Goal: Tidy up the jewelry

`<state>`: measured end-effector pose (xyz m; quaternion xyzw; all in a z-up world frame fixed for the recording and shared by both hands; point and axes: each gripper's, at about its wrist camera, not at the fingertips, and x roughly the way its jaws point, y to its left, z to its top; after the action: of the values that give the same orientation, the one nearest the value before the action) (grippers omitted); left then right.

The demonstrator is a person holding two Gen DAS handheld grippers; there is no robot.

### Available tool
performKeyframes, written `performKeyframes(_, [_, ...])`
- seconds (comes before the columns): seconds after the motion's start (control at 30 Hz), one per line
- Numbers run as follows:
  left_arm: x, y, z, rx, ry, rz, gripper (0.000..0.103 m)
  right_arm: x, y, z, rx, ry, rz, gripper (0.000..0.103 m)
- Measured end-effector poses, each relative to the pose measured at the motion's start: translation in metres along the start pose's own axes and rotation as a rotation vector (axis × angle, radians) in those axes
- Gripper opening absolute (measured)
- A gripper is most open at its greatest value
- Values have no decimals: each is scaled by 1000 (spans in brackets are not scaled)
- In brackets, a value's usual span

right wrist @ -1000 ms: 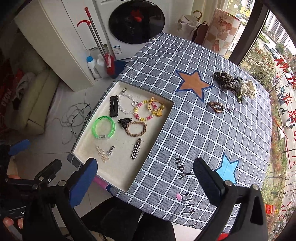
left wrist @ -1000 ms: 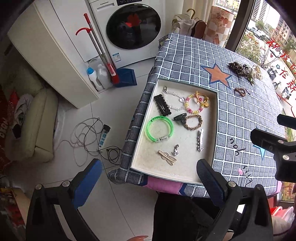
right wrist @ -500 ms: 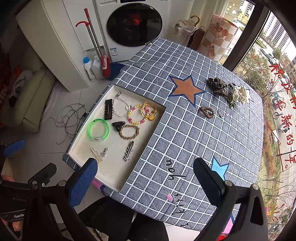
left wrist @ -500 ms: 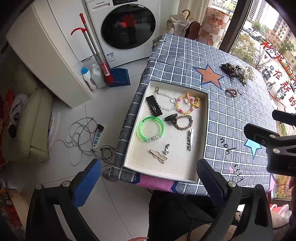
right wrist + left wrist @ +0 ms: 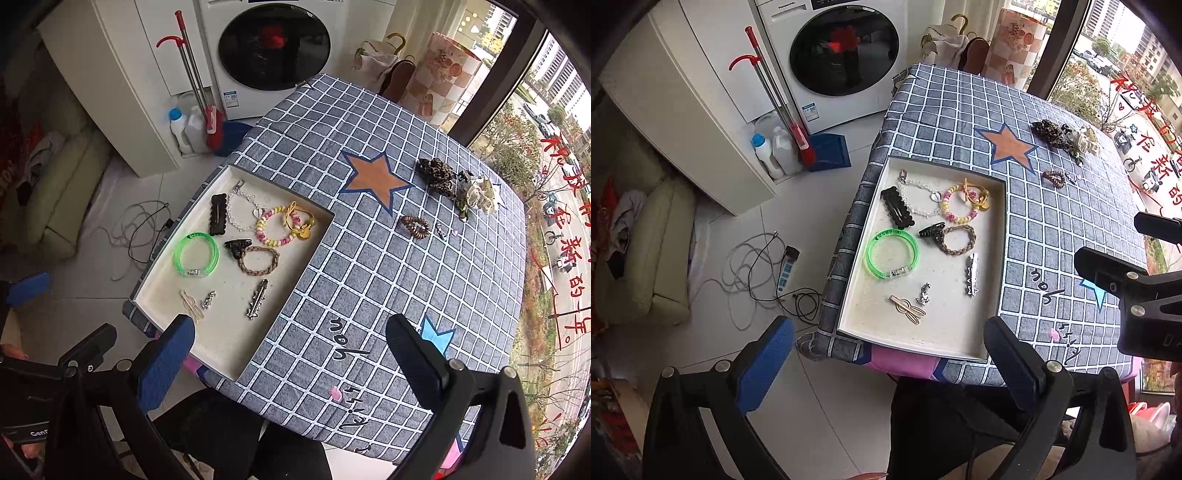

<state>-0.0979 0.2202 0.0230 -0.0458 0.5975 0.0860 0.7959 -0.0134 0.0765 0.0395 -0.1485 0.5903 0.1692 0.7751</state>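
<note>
A shallow cream tray (image 5: pixel 960 332) (image 5: pixel 162 295) lies at the table's near left edge. It holds a green bangle (image 5: pixel 892 253) (image 5: pixel 196 254), a black clip (image 5: pixel 897 207), bead bracelets, a braided band (image 5: pixel 258 260), a silver clip (image 5: pixel 972 274) and small pins. On the cloth at the far right lie a brown coil tie (image 5: pixel 1055 179) (image 5: pixel 415 225), a leopard scrunchie (image 5: pixel 1051 133) (image 5: pixel 437 173) and a white scrunchie (image 5: pixel 480 192). My left gripper (image 5: pixel 886 354) is open and empty, high above the tray's near edge. My right gripper (image 5: pixel 291 350) is open and empty, high above the table's front.
The table carries a grey checked cloth (image 5: pixel 388 277) with star patches. Left of it on the floor are a washing machine (image 5: pixel 846 55), a white cabinet (image 5: pixel 683 110), bottles, a mop and loose cables (image 5: pixel 757 269). A window (image 5: pixel 546 129) runs along the right.
Both grippers have pulled back and up from the table, so the tray and table look smaller. Nothing on the table has moved.
</note>
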Motion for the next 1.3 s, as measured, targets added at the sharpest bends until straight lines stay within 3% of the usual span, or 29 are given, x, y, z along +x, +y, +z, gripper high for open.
performKeyframes(1.3, [-1,-4,-3,17,3,11,103,1,3,-4,0,3,8,103])
